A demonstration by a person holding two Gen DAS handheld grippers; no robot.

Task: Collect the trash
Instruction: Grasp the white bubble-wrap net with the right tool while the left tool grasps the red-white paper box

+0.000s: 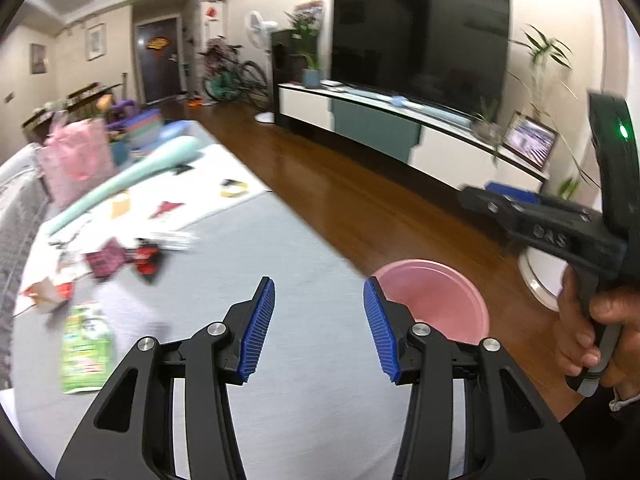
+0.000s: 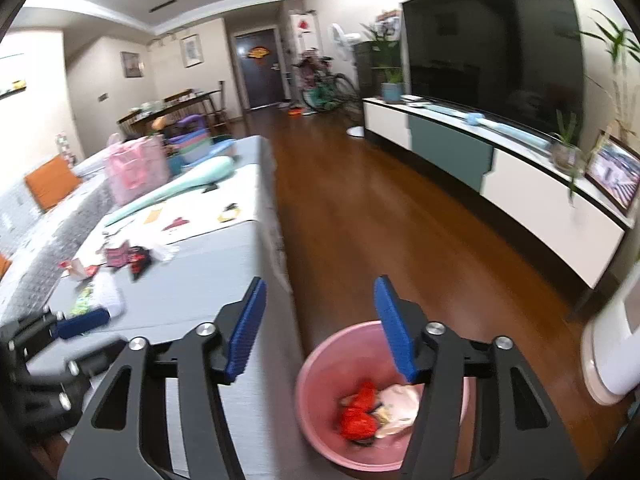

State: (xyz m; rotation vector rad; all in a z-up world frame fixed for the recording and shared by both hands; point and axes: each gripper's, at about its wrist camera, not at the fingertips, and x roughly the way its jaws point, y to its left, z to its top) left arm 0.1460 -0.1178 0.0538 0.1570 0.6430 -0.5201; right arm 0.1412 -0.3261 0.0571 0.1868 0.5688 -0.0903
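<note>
- Near end of the grey table (image 2: 208, 264) is bare, easy pass.
- Wrappers (image 2: 128, 258) and a green packet (image 1: 86, 346) clutter its left.
- Pink bucket (image 2: 320, 412) sits right of the table edge, top open.

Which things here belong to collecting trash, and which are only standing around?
For the job:
pink bin, already holding red trash
green packet
red and dark wrappers
open left hand-held gripper
open right hand-held gripper

Just around:
television
bicycle
pink bag
</note>
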